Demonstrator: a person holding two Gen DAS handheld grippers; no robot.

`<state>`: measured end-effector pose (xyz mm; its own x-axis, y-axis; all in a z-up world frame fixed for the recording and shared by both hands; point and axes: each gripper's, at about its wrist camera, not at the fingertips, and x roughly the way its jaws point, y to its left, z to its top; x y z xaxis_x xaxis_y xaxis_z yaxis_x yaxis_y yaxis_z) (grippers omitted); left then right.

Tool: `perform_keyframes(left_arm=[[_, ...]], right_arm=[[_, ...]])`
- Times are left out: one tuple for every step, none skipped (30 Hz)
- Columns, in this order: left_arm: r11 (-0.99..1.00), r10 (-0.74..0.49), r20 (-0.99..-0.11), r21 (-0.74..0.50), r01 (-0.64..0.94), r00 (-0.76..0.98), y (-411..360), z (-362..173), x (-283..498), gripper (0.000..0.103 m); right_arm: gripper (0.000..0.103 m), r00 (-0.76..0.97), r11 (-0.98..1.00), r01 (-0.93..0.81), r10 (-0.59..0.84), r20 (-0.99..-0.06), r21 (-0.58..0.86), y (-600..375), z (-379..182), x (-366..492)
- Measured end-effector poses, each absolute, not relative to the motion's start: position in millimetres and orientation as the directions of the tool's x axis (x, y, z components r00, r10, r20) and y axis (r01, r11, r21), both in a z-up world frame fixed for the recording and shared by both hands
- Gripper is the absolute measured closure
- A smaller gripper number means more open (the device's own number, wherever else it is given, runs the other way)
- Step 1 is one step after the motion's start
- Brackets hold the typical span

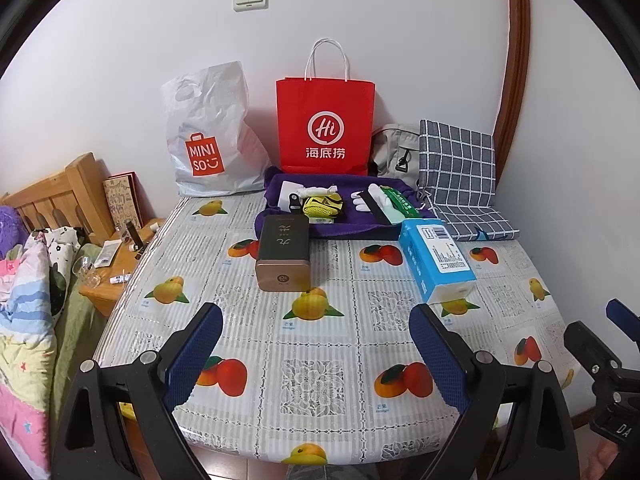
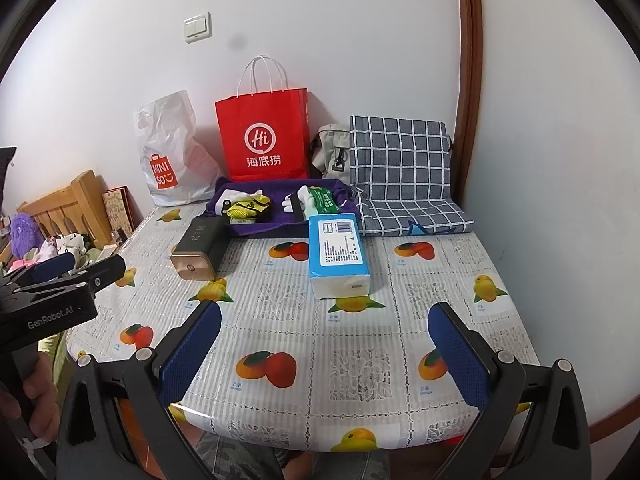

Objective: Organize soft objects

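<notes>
A purple tray [image 1: 344, 233] [image 2: 260, 233] at the back of the table holds soft items: a yellow mesh piece [image 1: 322, 205] [image 2: 248, 206], a white glove [image 1: 370, 198] [image 2: 298, 198] and a green pack [image 1: 398, 201] [image 2: 325, 200]. In front of the tray lie a blue tissue pack [image 1: 436, 260] [image 2: 338, 256] and a dark box [image 1: 284, 256] [image 2: 198, 248] with a gold end. A folded plaid cushion [image 1: 456, 160] [image 2: 400, 160] rests at the back right. My left gripper [image 1: 316, 336] and right gripper [image 2: 324, 340] both hover open over the near edge, holding nothing.
A red paper bag [image 1: 326, 128] [image 2: 264, 136], a white plastic bag [image 1: 208, 136] [image 2: 168, 152] and a grey backpack [image 1: 394, 148] stand against the wall. The fruit-print table [image 1: 320, 364] [image 2: 352, 360] has a wall on its right. A bedside stand [image 1: 116, 268] and bedding [image 1: 24, 300] sit left.
</notes>
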<state>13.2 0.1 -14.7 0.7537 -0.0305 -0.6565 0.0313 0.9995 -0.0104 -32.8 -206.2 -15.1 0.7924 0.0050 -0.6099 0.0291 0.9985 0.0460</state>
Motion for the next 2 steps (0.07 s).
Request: perform_keyframes(left_arm=[[0.999, -0.03, -0.659, -0.009, 0.032, 0.752, 0.7, -14.6, 16.1, 0.008], [0.999, -0.029, -0.66, -0.007, 0.033, 0.75, 0.5, -14.6, 18.0, 0.008]], right_arm=[[0.001, 0.792, 0.998, 0.029, 0.006, -0.61, 0.047, -206.4, -14.6, -32.1], [0.001, 0.792, 0.998, 0.028, 0.007, -0.611, 0.047, -206.5, -14.4, -31.7]])
